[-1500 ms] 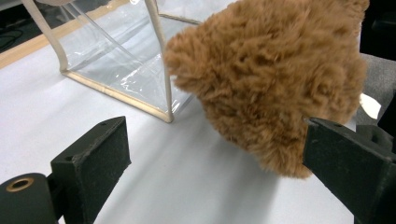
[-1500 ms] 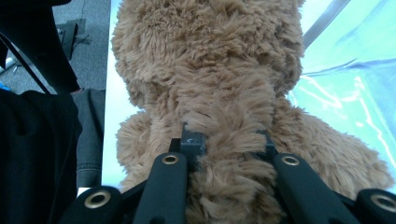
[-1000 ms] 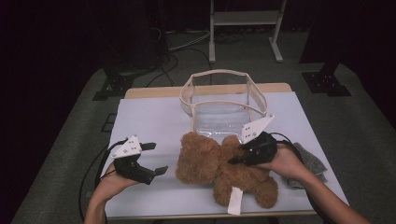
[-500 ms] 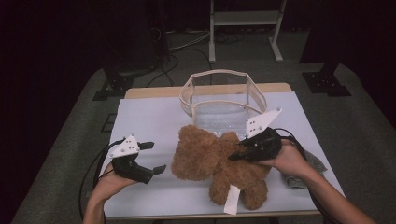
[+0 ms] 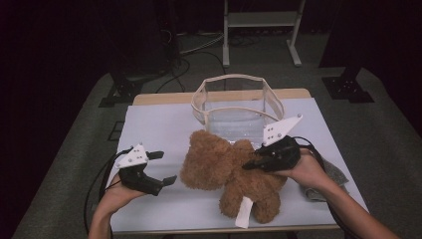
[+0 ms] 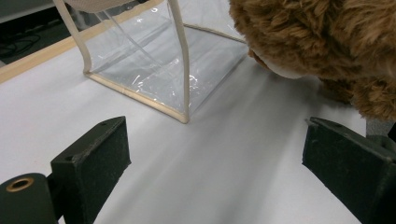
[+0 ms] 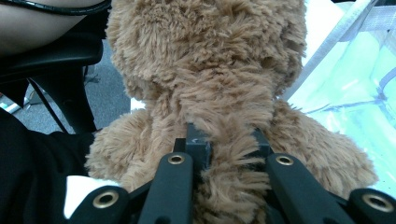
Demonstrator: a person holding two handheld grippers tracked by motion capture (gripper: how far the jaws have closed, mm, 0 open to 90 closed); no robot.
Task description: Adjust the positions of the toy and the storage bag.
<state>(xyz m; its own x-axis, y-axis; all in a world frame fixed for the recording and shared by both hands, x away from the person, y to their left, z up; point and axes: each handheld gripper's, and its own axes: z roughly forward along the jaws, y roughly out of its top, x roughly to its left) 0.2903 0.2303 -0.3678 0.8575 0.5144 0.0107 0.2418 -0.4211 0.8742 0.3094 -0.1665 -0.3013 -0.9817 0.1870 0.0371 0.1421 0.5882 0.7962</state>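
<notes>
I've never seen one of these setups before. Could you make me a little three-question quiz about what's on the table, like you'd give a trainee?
1. True or false: the right gripper is pinching the teddy bear's fur.
2. What stands just behind the bear? A) a metal bucket B) a clear bag with beige trim C) a cardboard box
3. How do the left gripper's jaws stand, and what do they hold?

Key
1. True; the right gripper view shows fur squeezed between its jaws.
2. B.
3. Wide apart, holding nothing, over the white table beside the bear.
</notes>
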